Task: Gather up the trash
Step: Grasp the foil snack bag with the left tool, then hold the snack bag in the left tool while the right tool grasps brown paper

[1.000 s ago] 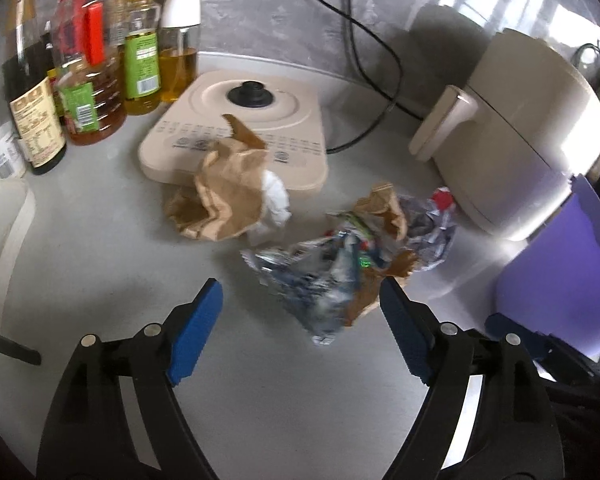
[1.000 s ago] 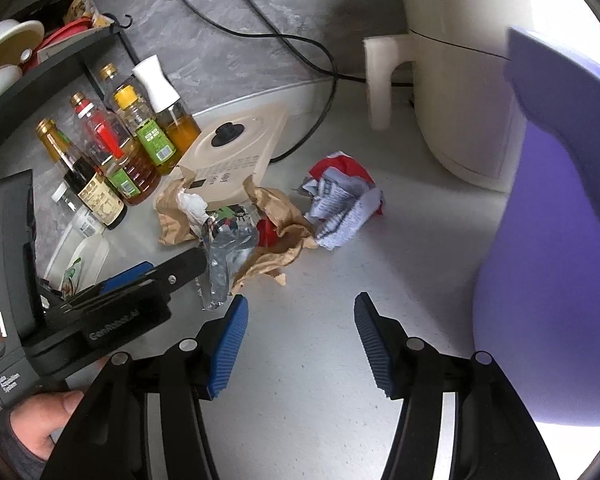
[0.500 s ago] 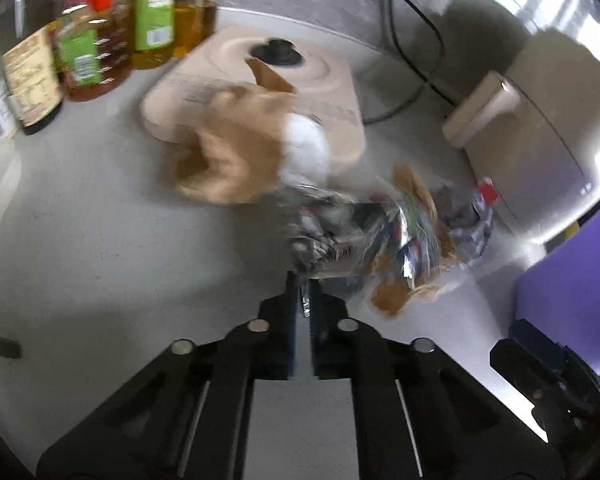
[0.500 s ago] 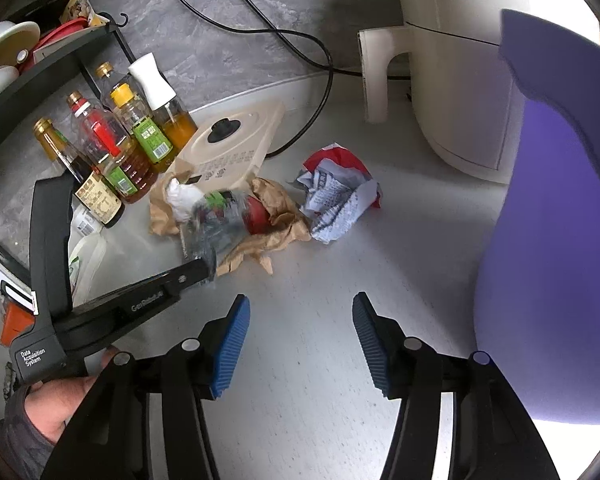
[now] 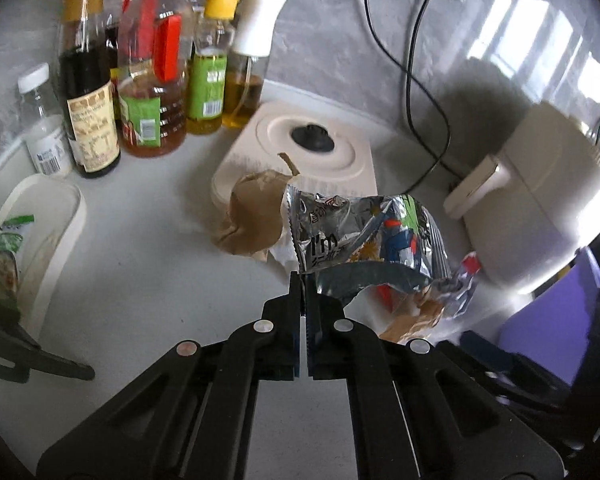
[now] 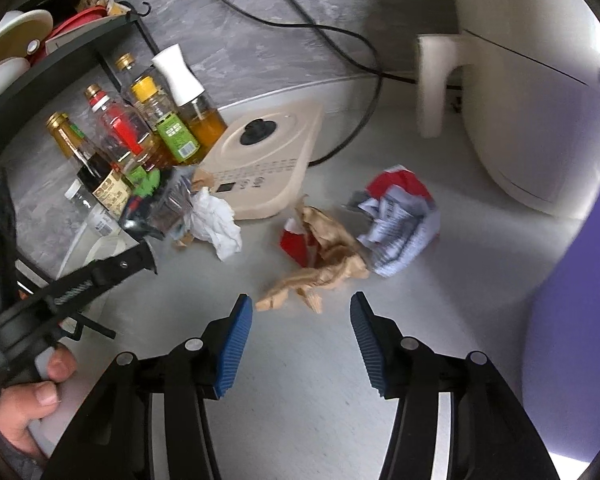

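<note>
My left gripper (image 5: 303, 280) is shut on the lower edge of a silver foil snack wrapper (image 5: 364, 236), which hangs lifted off the grey counter. In the right wrist view the same left gripper (image 6: 150, 250) holds that wrapper (image 6: 160, 204) up at the left. A crumpled brown paper (image 5: 256, 216) with a white tissue (image 6: 216, 220) lies by the beige appliance base. My right gripper (image 6: 300, 320) stands open just above the counter, close before a second brown paper (image 6: 328, 256) with a red scrap (image 6: 296, 244). A crumpled red-and-white printed wrapper (image 6: 400, 216) lies beyond it.
Several sauce and oil bottles (image 5: 148, 80) stand at the back left. A beige appliance base (image 5: 320, 148) sits behind the trash, a cream air fryer (image 6: 520, 100) at the right with a black cord (image 6: 320, 32). A purple bin (image 6: 580, 300) fills the right edge. A white dish (image 5: 32, 232) lies left.
The left gripper went from wide open to shut on the foil wrapper, then lifted it off the pile and drew it leftward. The right gripper moved forward toward the brown paper.
</note>
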The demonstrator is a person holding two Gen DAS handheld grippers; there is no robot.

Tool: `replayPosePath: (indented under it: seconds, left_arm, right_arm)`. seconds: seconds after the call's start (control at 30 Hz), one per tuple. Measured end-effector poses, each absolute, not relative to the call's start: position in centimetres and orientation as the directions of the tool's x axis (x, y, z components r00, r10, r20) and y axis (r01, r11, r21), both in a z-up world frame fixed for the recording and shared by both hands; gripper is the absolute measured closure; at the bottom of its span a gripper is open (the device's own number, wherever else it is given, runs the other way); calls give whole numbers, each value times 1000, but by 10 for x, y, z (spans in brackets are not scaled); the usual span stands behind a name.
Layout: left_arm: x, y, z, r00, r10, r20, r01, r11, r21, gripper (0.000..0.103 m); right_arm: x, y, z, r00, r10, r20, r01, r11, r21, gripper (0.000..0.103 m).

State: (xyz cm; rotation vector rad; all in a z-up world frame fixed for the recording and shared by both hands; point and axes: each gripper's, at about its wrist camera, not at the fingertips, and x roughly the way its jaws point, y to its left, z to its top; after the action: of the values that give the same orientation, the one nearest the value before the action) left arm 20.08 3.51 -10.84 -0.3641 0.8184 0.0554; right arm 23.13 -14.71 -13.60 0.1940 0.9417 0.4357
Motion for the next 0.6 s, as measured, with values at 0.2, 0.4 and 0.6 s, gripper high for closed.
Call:
replayPosePath:
  seconds: [0.2,0.4,0.6]
  left_arm:
    - [205,40,-106,697,-76,-713,-199,935,-294,100]
    - [214,45,-115,677,-57,-734,-220,936,-275,100]
    - [220,44,-120,668,-62,-742,-215,938,-273,100]
  right_arm:
    - [252,-138,-148,481,452,-752,-259,892,370,52]
    - [265,-135,-158,474,447,-759,-231,894,383,52]
    - [264,-134,-165,450,446,-774,-226,895,384,93]
